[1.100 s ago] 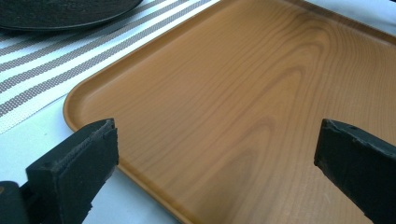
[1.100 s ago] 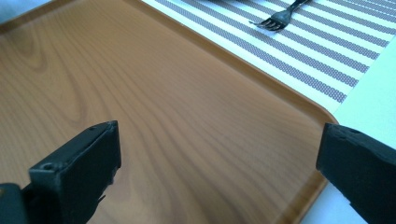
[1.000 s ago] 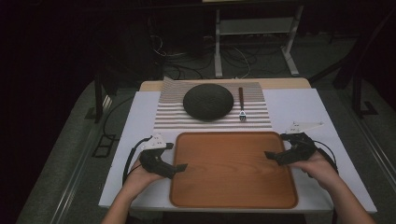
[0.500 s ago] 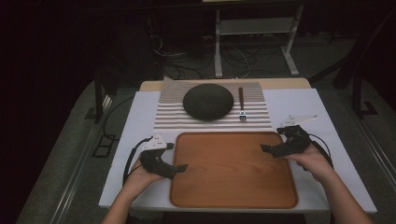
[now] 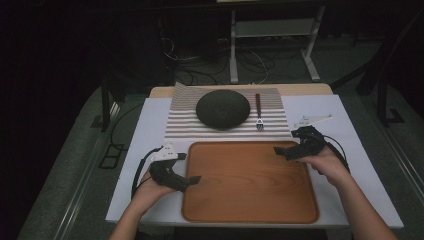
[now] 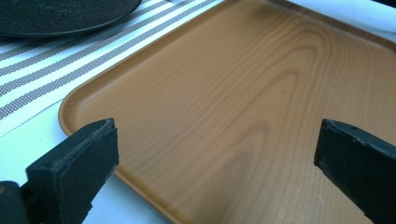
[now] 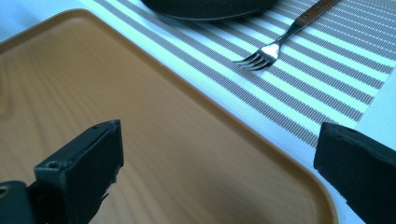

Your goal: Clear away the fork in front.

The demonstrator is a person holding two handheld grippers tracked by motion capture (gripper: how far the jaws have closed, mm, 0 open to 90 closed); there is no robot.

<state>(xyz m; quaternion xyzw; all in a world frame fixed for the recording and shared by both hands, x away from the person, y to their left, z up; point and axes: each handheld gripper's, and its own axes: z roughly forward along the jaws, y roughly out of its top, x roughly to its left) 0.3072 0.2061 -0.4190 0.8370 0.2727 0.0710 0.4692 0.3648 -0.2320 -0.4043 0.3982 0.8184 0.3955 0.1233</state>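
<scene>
High view: wooden tray point(image 5: 250, 182) lies flat on bench point(image 5: 150, 130), at 6 o'clock from dark plate point(image 5: 223, 108) and fork point(image 5: 259, 112) on striped mat point(image 5: 182, 122). Left hand-held gripper point(image 5: 192, 179) sits at tray's 9 o'clock rim, right hand-held gripper point(image 5: 280, 150) over its 1 o'clock corner.

Left gripper view: jaws wide apart, over tray point(image 6: 243, 107). Prob stiff, light, slick; grip the raised rims, both sides.

Right gripper view: jaws apart, straddling far rim point(image 7: 219, 116).

The white rectangular worktop point(image 5: 145, 140) carries a brown wooden tray point(image 5: 250, 182) at its near middle, with a grey-striped white placemat point(image 5: 185, 125) just behind it.
</scene>
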